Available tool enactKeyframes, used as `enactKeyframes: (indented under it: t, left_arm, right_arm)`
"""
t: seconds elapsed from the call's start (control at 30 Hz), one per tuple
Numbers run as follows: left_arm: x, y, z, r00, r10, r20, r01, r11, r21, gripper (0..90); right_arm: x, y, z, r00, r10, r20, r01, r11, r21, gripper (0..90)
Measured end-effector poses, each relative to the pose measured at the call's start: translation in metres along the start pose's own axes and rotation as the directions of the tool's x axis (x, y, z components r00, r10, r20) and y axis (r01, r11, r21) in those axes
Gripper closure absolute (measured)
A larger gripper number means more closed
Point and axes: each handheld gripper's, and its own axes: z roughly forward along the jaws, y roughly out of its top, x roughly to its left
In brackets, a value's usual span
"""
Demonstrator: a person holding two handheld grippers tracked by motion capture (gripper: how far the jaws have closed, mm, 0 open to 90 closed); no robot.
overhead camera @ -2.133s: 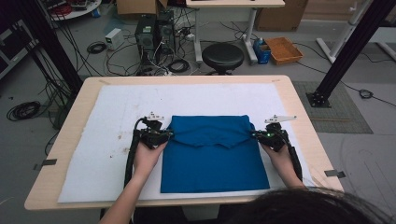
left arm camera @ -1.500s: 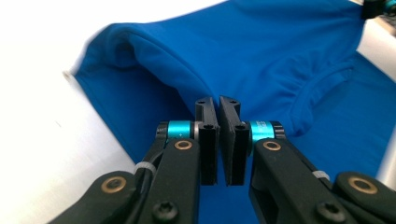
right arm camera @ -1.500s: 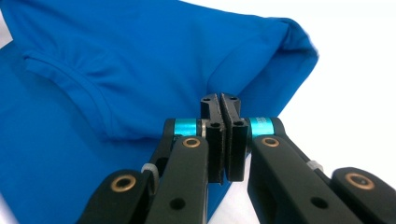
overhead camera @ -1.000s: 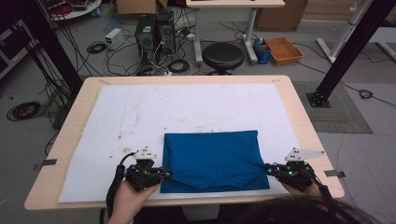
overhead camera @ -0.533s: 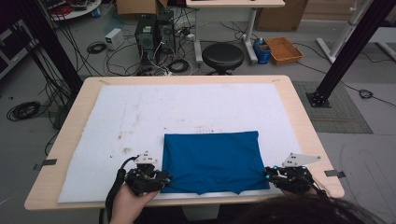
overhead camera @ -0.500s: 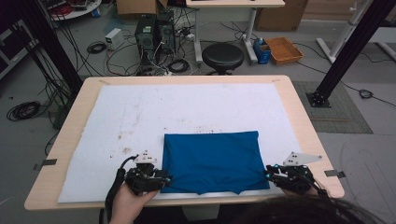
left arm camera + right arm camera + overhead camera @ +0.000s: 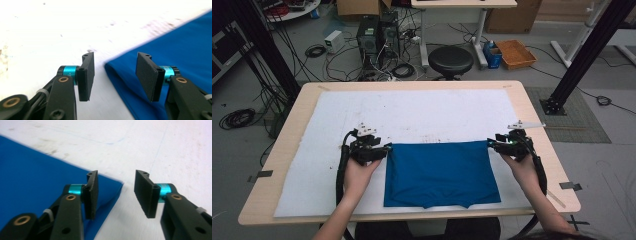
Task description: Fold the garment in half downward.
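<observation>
high view: folded blue cloth (image 7: 441,172) lies flat on the white mat (image 7: 322,150) covering the table (image 7: 537,120), in the near half, its near edge close to the mat's near edge. left gripper (image 7: 382,150) sits just beside the cloth's far left corner, right gripper (image 7: 491,145) just beside its far right corner. each is held by a hand (image 7: 357,172) coming in from the near side, with a black cable (image 7: 341,170) trailing along the left forearm.

left gripper view: two black jaws stand apart, having just been opening. the cloth's (image 7: 175,60) corner lies on the mat (image 7: 50,30) below and between them, with the pads clear of the fabric. faint dark marks speckle the mat beyond.

right gripper view: jaws stand apart, also having just been opening. the cloth (image 7: 30,170) fills the left part, its corner reaching the gap between the jaws; no pad presses on it. bare mat (image 7: 162,145) lies to the right and beyond.
</observation>
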Motion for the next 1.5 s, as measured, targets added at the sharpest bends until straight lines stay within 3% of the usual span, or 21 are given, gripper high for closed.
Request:
enactKeyframes:
  t: [0.1, 0.27, 0.33, 0.4, 0.47, 0.53, 0.6, 0.8, 1.07, 1.1, 1.13, 1.23, 1.3, 1.43, 1.5]
  left_arm:
    - [0.005, 0.000, 0.015, 0.9993, -0.030, 0.022, 0.029, 0.9992, 0.026, 49.4]
    - [0.004, -0.004, 0.028, 0.9996, -0.021, 0.016, 0.019, 0.9947, 0.101, 52.8]
    - [0.003, -0.006, 0.028, 0.9999, -0.010, 0.003, 0.010, 0.9961, 0.088, 59.7]
    - [0.003, -0.007, 0.027, 0.9999, 0.010, 0.001, -0.010, 0.9959, 0.090, 68.3]
    - [0.002, -0.009, 0.027, 0.9996, -0.002, 0.028, 0.000, 0.9968, 0.080, 76.9]
    - [-0.002, -0.008, 0.027, 0.9995, 0.021, 0.023, -0.023, 0.9966, 0.079, 84.5]
    - [-0.003, -0.007, 0.027, 0.9984, 0.054, 0.016, -0.055, 0.9952, 0.081, 86.2]
    - [0.004, -0.002, 0.031, 0.9989, 0.045, 0.012, -0.046, 0.9971, 0.061, 87.2]
    - [0.010, 0.006, 0.042, 0.9990, 0.044, -0.001, -0.044, 0.9976, 0.054, 86.9]
    - [0.011, 0.006, 0.042, 0.9994, 0.036, 0.002, -0.036, 0.9982, 0.047, 86.1]
    - [0.011, 0.006, 0.041, 0.9995, 0.031, -0.009, -0.030, 0.9988, 0.039, 81.1]
    - [0.016, 0.007, 0.033, 0.9999, 0.012, -0.002, -0.012, 0.9999, 0.002, 57.9]
    - [0.019, 0.008, 0.023, 0.9998, 0.019, 0.010, -0.019, 0.9993, -0.031, 52.0]
    - [0.023, 0.010, -0.006, 0.9986, 0.046, 0.026, -0.043, 0.9929, -0.111, 43.0]
    - [0.025, 0.011, -0.019, 0.9960, 0.054, 0.071, -0.044, 0.9894, -0.138, 42.5]
  right_arm:
    - [-0.007, 0.002, 0.019, 0.9994, 0.031, 0.015, -0.032, 0.999, 0.031, 52.0]
    - [-0.013, -0.004, 0.035, 0.9983, 0.058, -0.011, -0.057, 0.996, 0.076, 57.0]
    - [-0.012, -0.007, 0.039, 0.9982, 0.053, -0.029, -0.050, 0.994, 0.097, 64.4]
    - [-0.011, -0.011, 0.038, 0.9997, 0.017, -0.016, -0.015, 0.996, 0.082, 71.8]
    - [-0.014, -0.012, 0.037, 0.9981, 0.027, -0.056, -0.022, 0.996, 0.084, 83.1]
    - [-0.012, -0.013, 0.037, 0.9983, 0.011, -0.057, -0.007, 0.997, 0.073, 86.0]
    - [-0.010, -0.013, 0.035, 0.9990, -0.011, -0.044, 0.014, 0.997, 0.073, 87.5]
    - [-0.013, -0.010, 0.036, 0.9996, -0.016, -0.025, 0.017, 0.999, 0.031, 87.9]
    - [-0.019, 0.002, 0.043, 0.9993, -0.038, -0.005, 0.038, 0.999, 0.032, 87.5]
    - [-0.018, 0.002, 0.044, 0.9992, -0.039, -0.005, 0.039, 0.999, 0.029, 85.2]
    - [-0.018, 0.002, 0.044, 0.9992, -0.039, -0.001, 0.039, 0.999, 0.028, 77.3]
    - [-0.019, 0.002, 0.038, 0.9990, -0.044, 0.005, 0.044, 0.999, 0.003, 61.4]
    - [-0.020, 0.004, 0.030, 0.9989, -0.045, 0.009, 0.045, 0.998, -0.032, 51.1]
    - [-0.025, 0.004, 0.009, 0.9986, -0.052, -0.012, 0.051, 0.993, -0.102, 44.3]
    - [-0.029, 0.004, 0.000, 0.9984, -0.052, -0.023, 0.049, 0.992, -0.118, 37.6]
